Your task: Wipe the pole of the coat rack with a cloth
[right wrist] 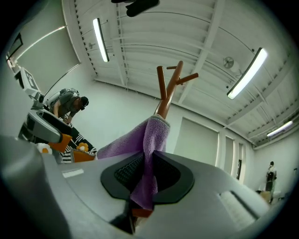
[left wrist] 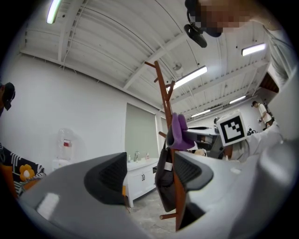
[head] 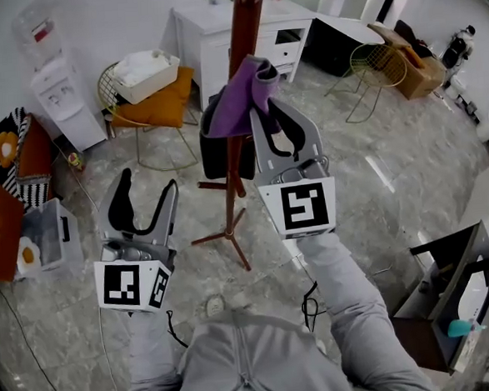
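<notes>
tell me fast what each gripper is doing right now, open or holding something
Left gripper: open, empty.
Right gripper: shut on the purple cloth, up by the coat rack pole.

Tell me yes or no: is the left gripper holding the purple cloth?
No: the left gripper has its jaws apart and empty, while the purple cloth is clamped in the right gripper.

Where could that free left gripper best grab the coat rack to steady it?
Probably the bare pole between the black bag and the legs, approached from the left: it is thin and upright, and the open jaws of the left gripper would fit around it.
</notes>
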`<state>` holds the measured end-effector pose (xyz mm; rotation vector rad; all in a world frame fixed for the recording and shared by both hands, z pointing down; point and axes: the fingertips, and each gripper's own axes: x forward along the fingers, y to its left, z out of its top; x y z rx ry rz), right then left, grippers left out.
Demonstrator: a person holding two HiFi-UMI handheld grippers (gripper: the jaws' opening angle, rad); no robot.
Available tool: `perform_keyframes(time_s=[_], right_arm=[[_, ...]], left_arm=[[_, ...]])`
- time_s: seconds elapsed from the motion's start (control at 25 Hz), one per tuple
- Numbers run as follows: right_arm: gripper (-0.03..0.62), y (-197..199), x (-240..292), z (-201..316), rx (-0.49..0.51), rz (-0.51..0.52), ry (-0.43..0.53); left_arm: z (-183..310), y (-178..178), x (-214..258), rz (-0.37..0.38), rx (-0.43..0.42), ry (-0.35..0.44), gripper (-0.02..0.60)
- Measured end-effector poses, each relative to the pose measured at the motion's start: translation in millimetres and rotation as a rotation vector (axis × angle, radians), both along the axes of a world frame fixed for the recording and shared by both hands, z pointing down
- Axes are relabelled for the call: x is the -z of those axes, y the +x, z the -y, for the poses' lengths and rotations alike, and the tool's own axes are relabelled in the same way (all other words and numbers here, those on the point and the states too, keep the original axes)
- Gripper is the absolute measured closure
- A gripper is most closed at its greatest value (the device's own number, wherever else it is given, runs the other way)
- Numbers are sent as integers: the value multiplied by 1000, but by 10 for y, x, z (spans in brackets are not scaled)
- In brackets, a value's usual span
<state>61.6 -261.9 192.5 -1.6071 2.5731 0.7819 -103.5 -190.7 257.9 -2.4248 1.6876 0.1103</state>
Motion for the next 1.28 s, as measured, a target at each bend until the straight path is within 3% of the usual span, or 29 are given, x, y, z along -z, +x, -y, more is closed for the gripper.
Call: perform_keyframes(time_s=[0.72, 0.96, 1.28], right_arm=[[543, -265, -916, -182, 16, -64, -145], [543, -357, -1375, -196, 25, -81, -264], [543, -21, -1189, -462, -32, -15, -254]], left_arm=[[51, 79, -107, -12, -34, -22, 241], [44, 9, -149, -9, -29, -34, 241], [39, 36, -184, -9, -50, -48, 241]])
